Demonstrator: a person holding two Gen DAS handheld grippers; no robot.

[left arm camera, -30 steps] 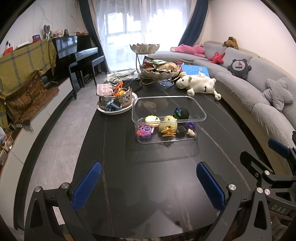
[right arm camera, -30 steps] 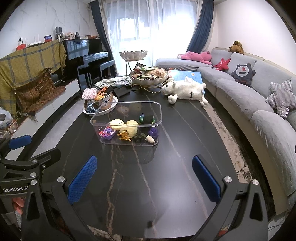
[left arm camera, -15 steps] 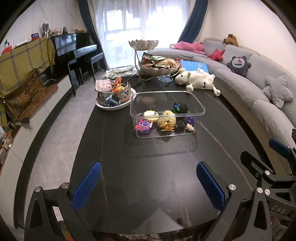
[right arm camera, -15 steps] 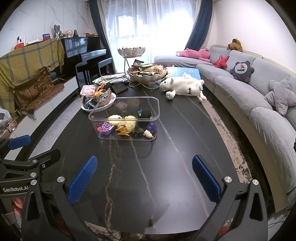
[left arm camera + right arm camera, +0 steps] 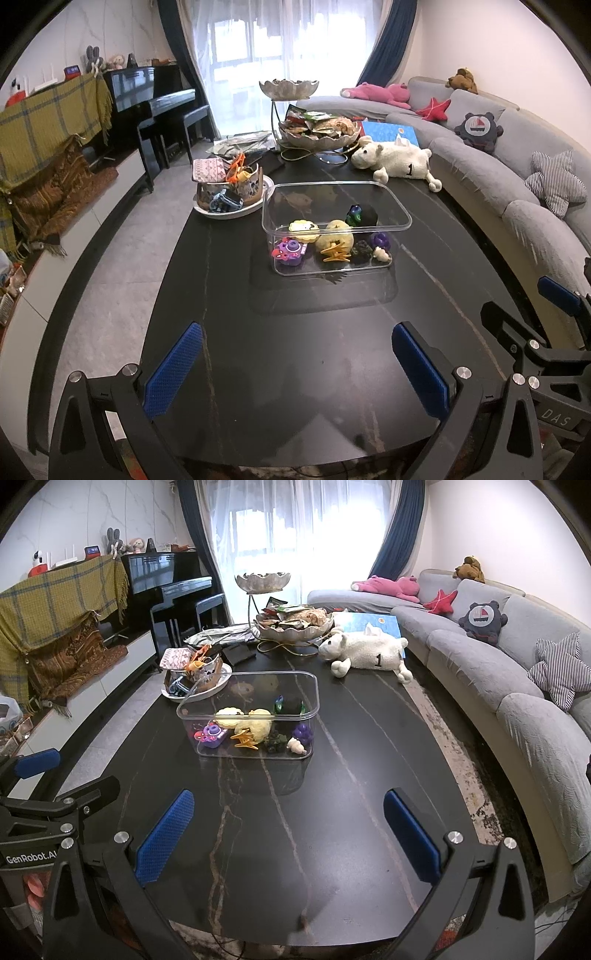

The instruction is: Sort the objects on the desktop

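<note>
Both grippers farther back from clear box, jaws wide and empty; "GenRobot" on left gripper, "DAS" on right gripper.

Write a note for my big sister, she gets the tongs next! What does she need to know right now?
Left tongs: open, holding nothing, hovering over the near end of the black table.
Right tongs: open, holding nothing, same spot, beside the left ones.
The small toys, among them the orange clip and purple grapes, are in the clear bin mid-table.
Done: no loose small toys show on the bare tabletop.
Left, maybe: the white plate beside the bin has a bowl with more bits in it, and the plush sheep lies at the far end. Whether those need sorting, I cannot tell.
</note>
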